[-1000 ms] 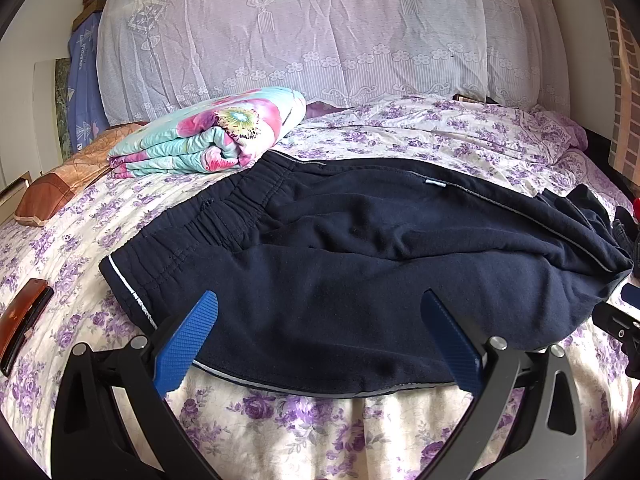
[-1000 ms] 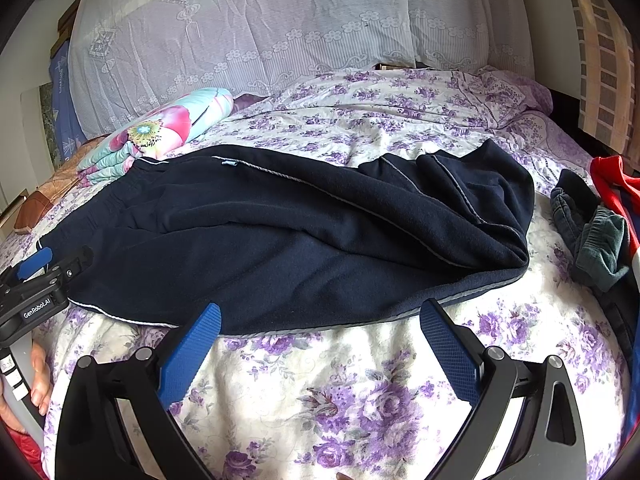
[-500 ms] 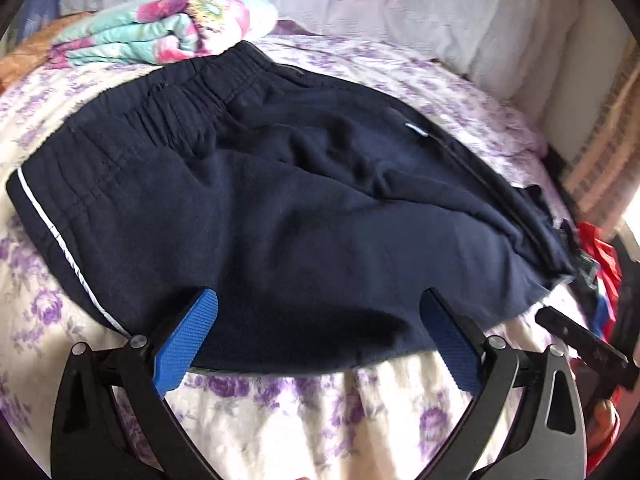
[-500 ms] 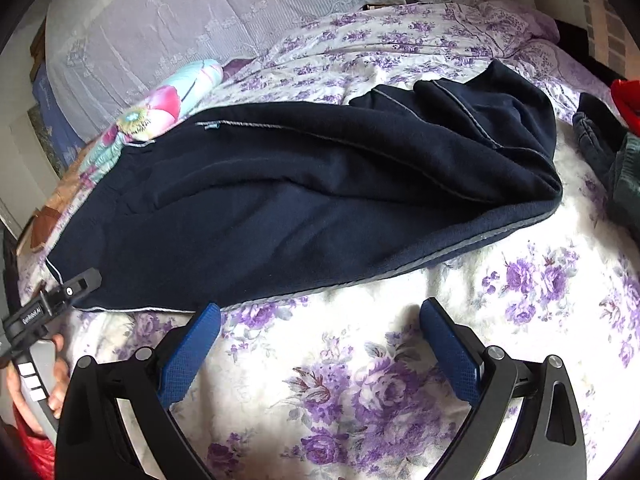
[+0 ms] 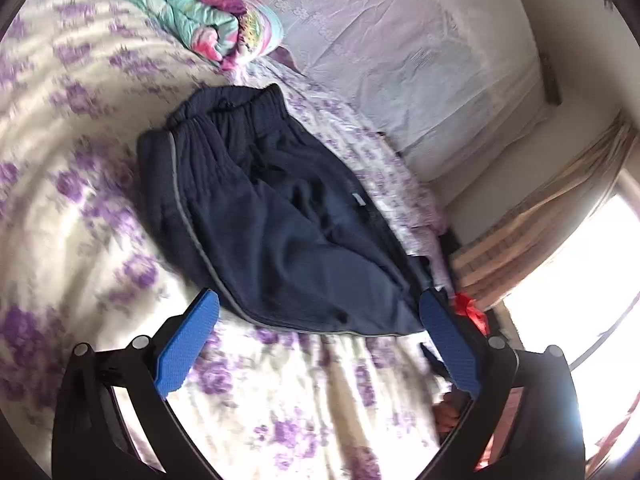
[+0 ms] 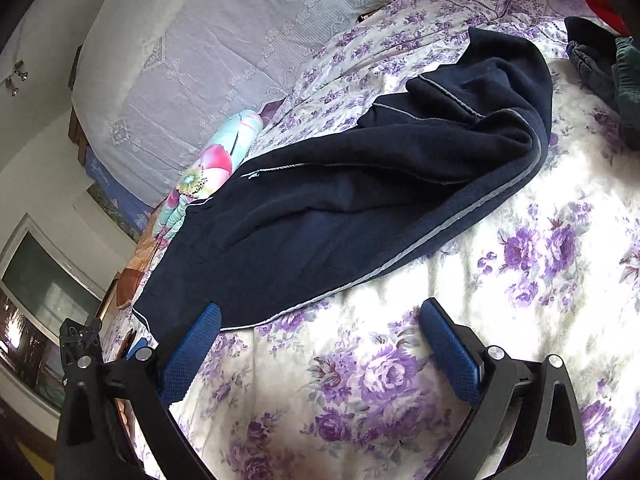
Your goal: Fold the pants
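Dark blue pants (image 6: 360, 200) lie across a bed sheet (image 6: 540, 272) with purple flowers on it. The pants are long from side to side: in the right view the stretchy waist end is at the far left, next to a rolled blanket (image 6: 208, 168) with bright flowers, and the leg end is at the right, bunched and flopped over itself. A thin grey stripe (image 6: 460, 216) runs along the near edge of the pants, and that edge faces both claws. The right claw (image 6: 320, 344) is wide open and holds nothing. It sits over bare sheet, just near of the striped edge, and its left pad (image 6: 192, 352) is very close to the cloth. The left claw (image 5: 320, 344) is wide open too and empty. In its view, which is tilted and a bit blurry, the pants lie just past its pads, with the waistband (image 5: 224, 128) far away at the top left. The legs look like the messy part, and the right claw is nearer to them, so I think it would reach right and far to get the leg end. A pile of other clothes (image 6: 600, 64) sits at the far right, apart from the pants.
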